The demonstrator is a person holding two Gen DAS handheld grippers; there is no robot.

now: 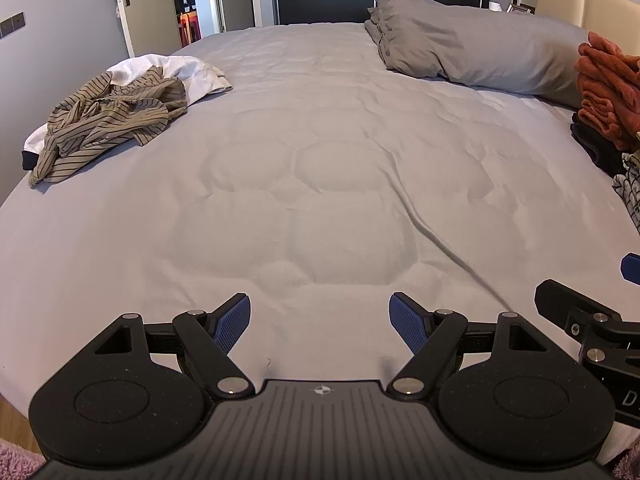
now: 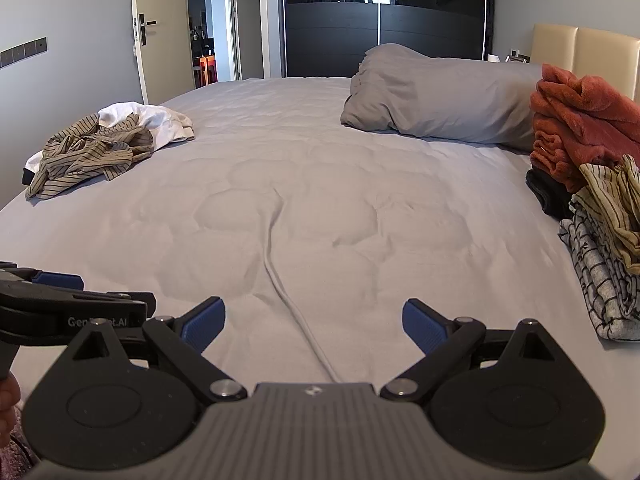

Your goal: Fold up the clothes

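We hold both tongs wide and empty over the bed (image 1: 320,200) — left tongs (image 1: 320,322), right tongs (image 2: 314,322) — striped shirt (image 1: 108,120) crumpled far left.

bed (image 2: 320,184): grey quilted cover | wardrobe (image 2: 384,20): dark, sliding | door (image 2: 160,32): open | walls: grey

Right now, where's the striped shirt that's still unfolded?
The striped shirt lies crumpled at the bed's far left in both views, on a white garment, near the door.
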